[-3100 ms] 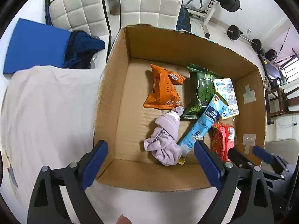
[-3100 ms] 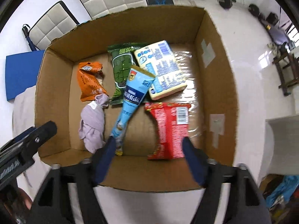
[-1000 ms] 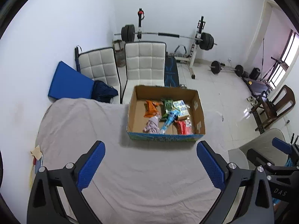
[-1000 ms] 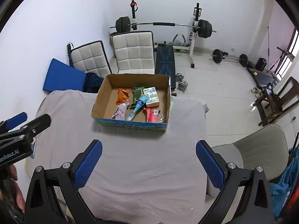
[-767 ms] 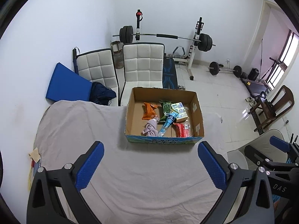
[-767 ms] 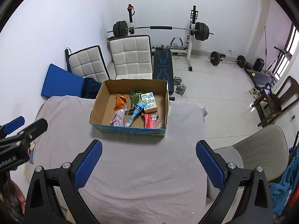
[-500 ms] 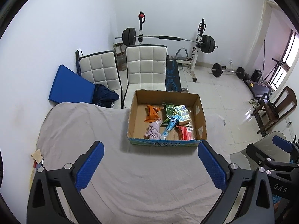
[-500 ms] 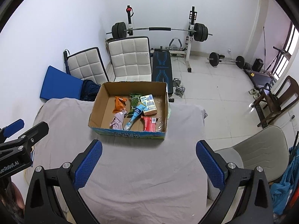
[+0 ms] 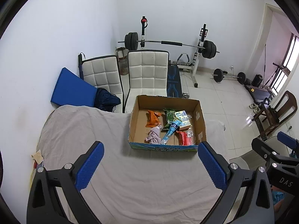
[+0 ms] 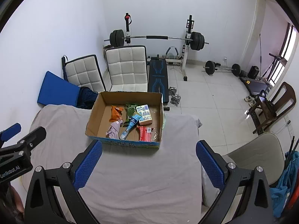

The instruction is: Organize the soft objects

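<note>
The left gripper point(image 9: 150, 163) hangs high above the table with its blue-padded fingers point(image 9: 89, 166) spread wide and nothing between them. The right gripper point(image 10: 148, 163) does the same beside it, its jaws equally far apart and empty; its dark body also shows at the right edge of the left wrist view.

Below both lies a table covered with a grey cloth point(image 9: 104, 130), wrinkled and mostly bare in front of the grippers. At the far edge of the table stands an open cardboard box point(image 9: 200, 125), its front wall printed blue. Behind the table are two white quilted chairs point(image 9: 147, 71) side by side, a blue mat point(image 9: 72, 90) leaning at the wall with dark clothing bunched against it, and a barbell rack point(image 10: 155, 37) loaded with plates over a weight bench. A beige chair point(image 10: 257, 151) sits to the right of the table.

Inside the box, the soft objects lie together on the floor toward its middle and right. A red packet point(image 9: 184, 137) rests near the front right, with a white and blue packet point(image 9: 183, 118) behind it toward the back wall. A green packet point(image 9: 169, 116) lies beside that one, and an orange packet point(image 9: 153, 118) to its left. A long light-blue tube packet point(image 9: 171, 130) slants across the middle, overlapping the green one. A crumpled lilac cloth point(image 9: 154, 136) sits near the front, touching the tube's left side, just below the orange packet.
</note>
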`<move>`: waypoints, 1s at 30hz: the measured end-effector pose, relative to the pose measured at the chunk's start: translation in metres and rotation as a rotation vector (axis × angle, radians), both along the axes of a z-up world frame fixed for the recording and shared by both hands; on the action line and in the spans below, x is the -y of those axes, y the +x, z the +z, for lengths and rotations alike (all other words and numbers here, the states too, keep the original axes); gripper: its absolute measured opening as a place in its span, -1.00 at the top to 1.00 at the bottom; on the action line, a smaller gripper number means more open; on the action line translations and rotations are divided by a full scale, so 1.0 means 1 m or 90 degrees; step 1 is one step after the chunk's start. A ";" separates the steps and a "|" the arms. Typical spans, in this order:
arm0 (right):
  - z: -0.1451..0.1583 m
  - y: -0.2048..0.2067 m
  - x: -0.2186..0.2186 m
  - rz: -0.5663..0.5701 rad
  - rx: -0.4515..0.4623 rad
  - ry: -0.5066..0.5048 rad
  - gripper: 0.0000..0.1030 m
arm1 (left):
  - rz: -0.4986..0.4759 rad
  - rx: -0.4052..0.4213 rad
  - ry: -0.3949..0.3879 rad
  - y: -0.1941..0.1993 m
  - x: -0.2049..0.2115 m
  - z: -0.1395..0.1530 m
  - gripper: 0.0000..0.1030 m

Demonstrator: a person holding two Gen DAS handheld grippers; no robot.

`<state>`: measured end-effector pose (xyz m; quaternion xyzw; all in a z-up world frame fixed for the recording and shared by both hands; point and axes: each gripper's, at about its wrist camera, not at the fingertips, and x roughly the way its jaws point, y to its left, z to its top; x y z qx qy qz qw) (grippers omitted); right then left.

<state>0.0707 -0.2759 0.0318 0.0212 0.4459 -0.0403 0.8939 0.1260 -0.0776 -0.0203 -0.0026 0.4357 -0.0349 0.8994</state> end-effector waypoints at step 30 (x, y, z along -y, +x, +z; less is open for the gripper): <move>0.007 -0.001 -0.003 0.003 0.015 -0.003 -0.98 | 0.005 0.001 0.009 -0.004 -0.002 0.005 -1.00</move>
